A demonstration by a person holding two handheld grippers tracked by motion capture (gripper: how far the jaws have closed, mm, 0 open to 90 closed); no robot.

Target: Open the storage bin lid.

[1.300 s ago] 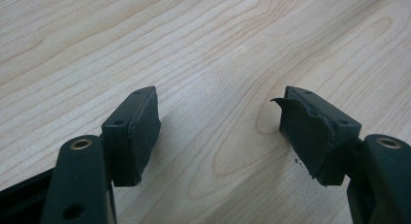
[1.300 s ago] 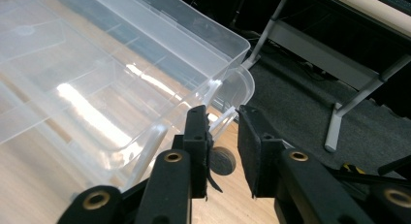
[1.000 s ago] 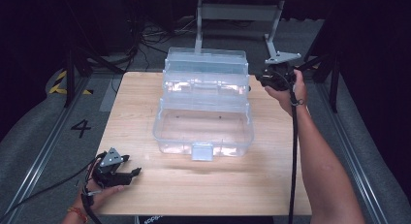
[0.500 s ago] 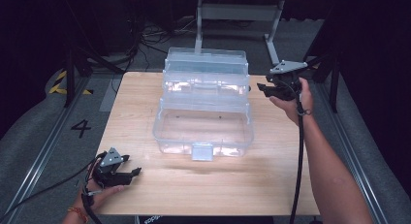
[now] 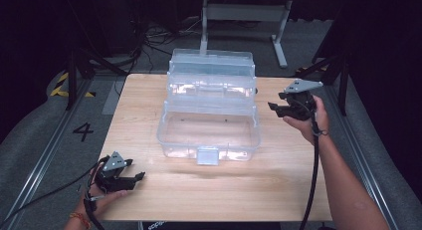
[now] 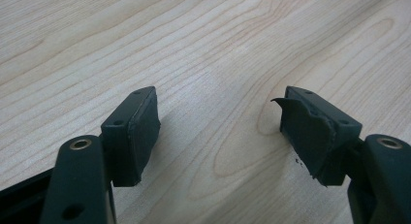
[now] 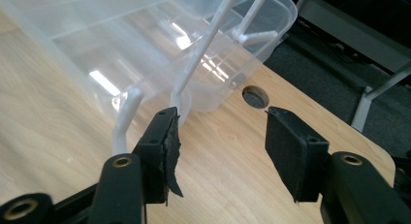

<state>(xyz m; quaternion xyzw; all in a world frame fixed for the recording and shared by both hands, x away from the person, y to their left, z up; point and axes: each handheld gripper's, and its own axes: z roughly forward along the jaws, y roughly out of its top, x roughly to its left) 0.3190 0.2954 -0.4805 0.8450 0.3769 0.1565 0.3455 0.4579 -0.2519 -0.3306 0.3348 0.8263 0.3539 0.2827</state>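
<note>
Near edge: left gripper (image 5: 141, 177) sits low at the table's (image 5: 278, 190) front-left corner, held in the person's left hand (image 5: 102, 195). Jaws spread wide, nothing between them; left gripper view confirms bare wood grain between the pads (image 6: 140, 132). One pad looks torn at its edge.

Mid-table: clear plastic tiered box (image 5: 209, 130), opened out, trays stepped back toward the far edge. Bottom tub appears empty. Latch tab (image 5: 207, 155) faces the person. Long axis runs left-right across the table.

Right side, farther back: right gripper (image 5: 273, 109) held up off the table in the right hand (image 5: 311, 123), just beside the box's right end, level w/ the middle tray. Jaws apart, holding nothing. Right gripper view puts the white hinge arms (image 7: 198, 64) of the box directly ahead of and slightly left of the claw (image 7: 220, 151); contact w/ them can't be confirmed, prob. none.

Key relation: box lies to the left of the right gripper, close; left gripper is well apart from it. Right hand is the nearer one for any move on the trays or hinge arms. Cable hole (image 7: 255, 96) in the tabletop sits beyond the jaws.
</note>
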